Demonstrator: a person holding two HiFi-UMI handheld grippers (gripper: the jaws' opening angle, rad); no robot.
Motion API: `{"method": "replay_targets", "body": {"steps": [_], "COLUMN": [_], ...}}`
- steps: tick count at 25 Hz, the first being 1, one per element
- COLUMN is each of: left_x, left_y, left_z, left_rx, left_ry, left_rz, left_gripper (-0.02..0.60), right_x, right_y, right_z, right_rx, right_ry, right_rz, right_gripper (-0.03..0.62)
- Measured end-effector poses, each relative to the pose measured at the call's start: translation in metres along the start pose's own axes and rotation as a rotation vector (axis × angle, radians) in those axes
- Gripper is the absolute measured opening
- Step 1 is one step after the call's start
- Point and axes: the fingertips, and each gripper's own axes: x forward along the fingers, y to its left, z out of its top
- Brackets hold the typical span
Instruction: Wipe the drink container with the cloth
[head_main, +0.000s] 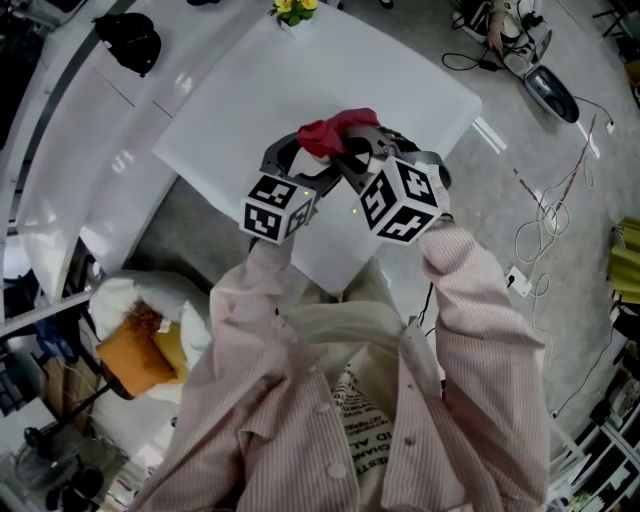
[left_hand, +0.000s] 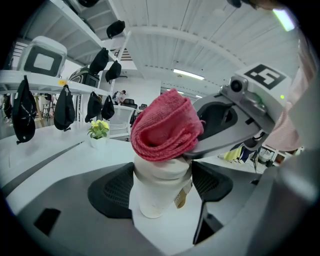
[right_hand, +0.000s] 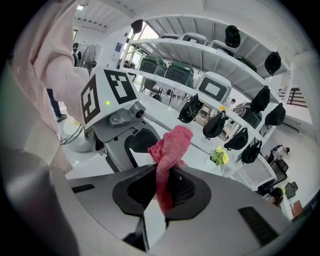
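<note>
Right gripper (right_hand: 162, 192) is pinching the red cloth (right_hand: 170, 145) between nearly closed jaws and pressing it onto the lid of the white drink cup (left_hand: 155, 200), which the left gripper (left_hand: 165, 186) is clamping upright over the white table (head_main: 300, 90). Wiping seems to be under way at the top, so the sides are likely needing downward strokes next. A tan tag (left_hand: 183, 196) on the cup is showing no readable writing.

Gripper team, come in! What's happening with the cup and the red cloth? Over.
Copy: left gripper shut on white cup. The right gripper shut on red cloth. Cloth sits on the cup's top. Nothing in the way.
</note>
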Motion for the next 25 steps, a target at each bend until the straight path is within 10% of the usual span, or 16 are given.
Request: {"method": "replay_targets", "body": {"steps": [25], "left_x": [-0.001], "left_y": [0.0], "left_z": [0.001], "left_rx": [-0.002], "left_ry": [-0.019], "left_rz": [-0.001], "left_gripper": [0.365], "right_x": [-0.029], "right_y": [0.023], "right_z": [-0.011], "right_rx": [0.092], "right_ry": [-0.019], "right_rz": [-0.022], "right_gripper": [0.04]}}
